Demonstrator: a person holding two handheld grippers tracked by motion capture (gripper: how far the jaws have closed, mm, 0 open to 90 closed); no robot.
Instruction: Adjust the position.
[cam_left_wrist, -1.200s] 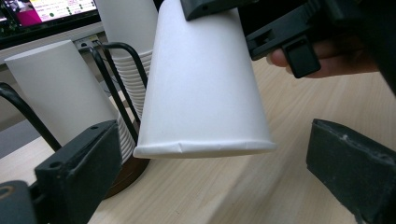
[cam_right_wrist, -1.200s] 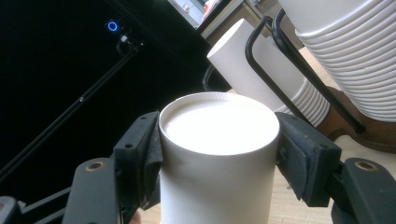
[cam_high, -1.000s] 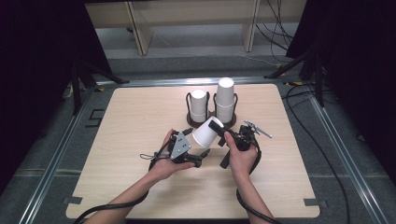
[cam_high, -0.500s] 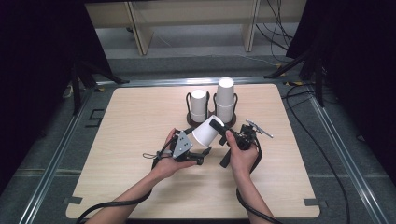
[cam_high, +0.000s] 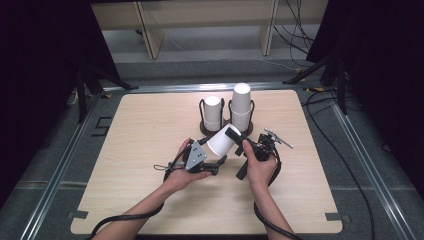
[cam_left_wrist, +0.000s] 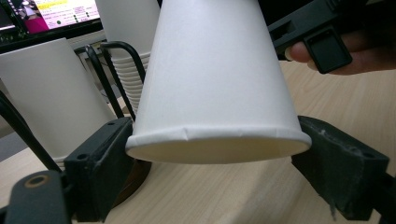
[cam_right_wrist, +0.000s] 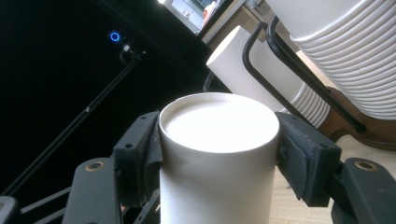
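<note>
The right gripper (cam_right_wrist: 219, 154) clamped the paper cup (cam_high: 223, 141) near its base, tilted above the table (cam_high: 150, 125). The left gripper's (cam_left_wrist: 212, 163) jaws were closing beside the rim, apparently not yet pressing; squeezing gently should avoid crushing it.

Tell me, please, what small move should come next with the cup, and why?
Probably close the left gripper a little more onto the cup rim. Its jaws have just been closing, yet the rim hardly touches them, while the right gripper clamps the closed end.
</note>
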